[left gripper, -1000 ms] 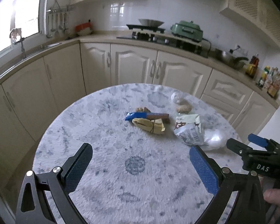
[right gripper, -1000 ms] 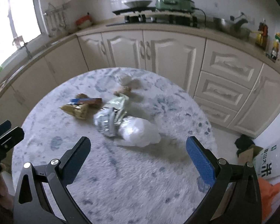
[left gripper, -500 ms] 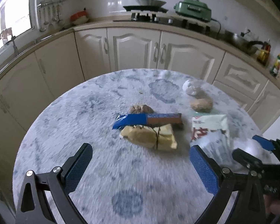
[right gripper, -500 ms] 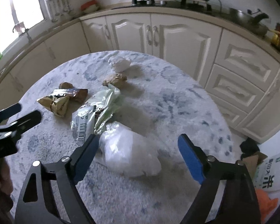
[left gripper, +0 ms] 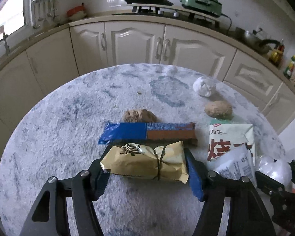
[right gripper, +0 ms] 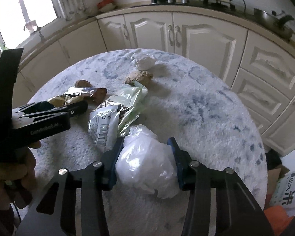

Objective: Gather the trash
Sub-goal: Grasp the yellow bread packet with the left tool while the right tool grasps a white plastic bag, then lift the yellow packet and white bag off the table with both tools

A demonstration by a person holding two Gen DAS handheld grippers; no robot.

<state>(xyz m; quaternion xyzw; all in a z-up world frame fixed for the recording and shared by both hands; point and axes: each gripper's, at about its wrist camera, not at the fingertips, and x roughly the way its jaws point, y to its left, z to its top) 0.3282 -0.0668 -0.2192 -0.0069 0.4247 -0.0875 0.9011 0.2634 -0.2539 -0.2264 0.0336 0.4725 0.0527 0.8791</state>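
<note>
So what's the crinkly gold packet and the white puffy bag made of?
The gold packet looks like thin metallised plastic film: it shines, creases sharply and has a zigzag sealed edge. The white bag looks like thin, soft plastic, probably polythene: it is see-through, glossy and wrinkled into folds.

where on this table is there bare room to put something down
Bare table lies left of the blue wrapper and along the far edge toward the cabinets; in the right wrist view, right of the plastic bag. It is crowded around the gold packet and snack bag.
</note>
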